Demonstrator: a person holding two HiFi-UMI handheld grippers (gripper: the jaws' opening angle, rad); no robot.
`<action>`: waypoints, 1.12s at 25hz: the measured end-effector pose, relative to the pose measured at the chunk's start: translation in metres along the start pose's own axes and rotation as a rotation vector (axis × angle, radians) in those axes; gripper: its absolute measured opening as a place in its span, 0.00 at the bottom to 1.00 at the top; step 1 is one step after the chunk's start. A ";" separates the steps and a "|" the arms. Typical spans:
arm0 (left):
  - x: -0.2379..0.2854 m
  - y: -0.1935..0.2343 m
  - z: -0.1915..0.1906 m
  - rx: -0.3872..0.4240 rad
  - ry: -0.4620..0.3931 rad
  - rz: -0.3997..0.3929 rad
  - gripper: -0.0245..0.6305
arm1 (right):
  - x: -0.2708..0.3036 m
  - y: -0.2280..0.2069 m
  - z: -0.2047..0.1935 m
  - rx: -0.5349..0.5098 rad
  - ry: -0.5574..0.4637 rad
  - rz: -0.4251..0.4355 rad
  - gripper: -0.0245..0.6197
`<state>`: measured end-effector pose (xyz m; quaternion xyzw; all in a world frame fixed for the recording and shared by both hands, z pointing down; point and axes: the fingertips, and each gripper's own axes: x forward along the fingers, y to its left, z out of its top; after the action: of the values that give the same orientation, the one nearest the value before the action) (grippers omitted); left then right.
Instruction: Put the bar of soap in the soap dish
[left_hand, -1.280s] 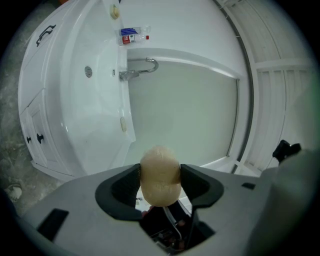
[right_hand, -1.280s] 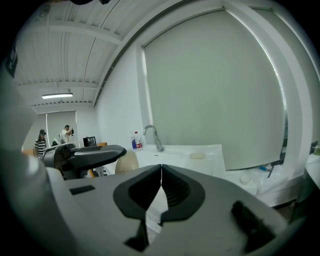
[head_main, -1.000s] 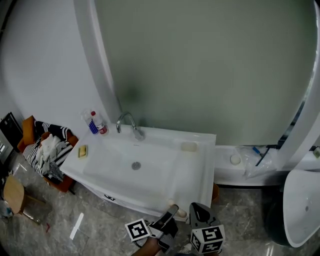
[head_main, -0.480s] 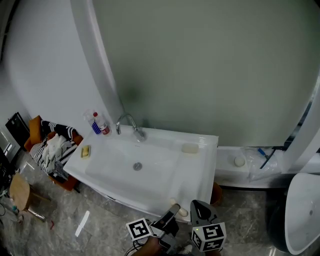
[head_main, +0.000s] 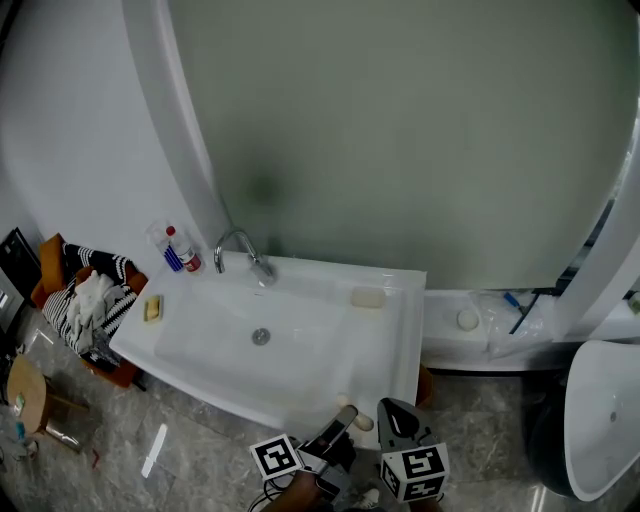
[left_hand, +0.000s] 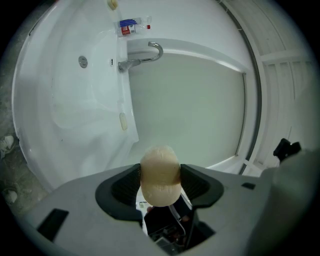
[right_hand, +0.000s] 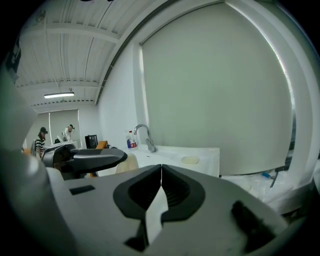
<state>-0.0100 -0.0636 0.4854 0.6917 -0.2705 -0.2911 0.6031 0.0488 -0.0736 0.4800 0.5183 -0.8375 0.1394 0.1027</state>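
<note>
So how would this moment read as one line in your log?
left gripper: shut on bar of soap | right gripper: shut, empty | place: near sink front edge

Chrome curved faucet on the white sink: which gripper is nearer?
Left. The left gripper, holding the cream soap bar, sits front-right of the faucet; the right gripper lies farther right.

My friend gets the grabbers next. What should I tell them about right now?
Left gripper: shut on the bar of soap, by the near edge of the sink.
Right gripper: shut, nothing in it.
Soap dish: seems to be the pale oval thing on the sink's back rim, right of the faucet.
Done: the soap is in the gripper.
Left: carry it to the dish, set it in, open the jaws.
</note>
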 end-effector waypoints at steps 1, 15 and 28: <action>0.002 0.001 0.003 0.001 0.005 0.001 0.43 | 0.003 0.000 0.001 -0.001 0.002 -0.004 0.06; 0.047 0.000 0.056 0.075 0.135 0.010 0.43 | 0.054 -0.018 0.029 -0.003 -0.009 -0.079 0.06; 0.093 0.003 0.114 0.373 0.348 0.085 0.43 | 0.114 -0.034 0.056 0.001 -0.021 -0.109 0.06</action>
<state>-0.0294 -0.2090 0.4698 0.8185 -0.2405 -0.0871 0.5144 0.0278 -0.2026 0.4677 0.5648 -0.8088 0.1287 0.1013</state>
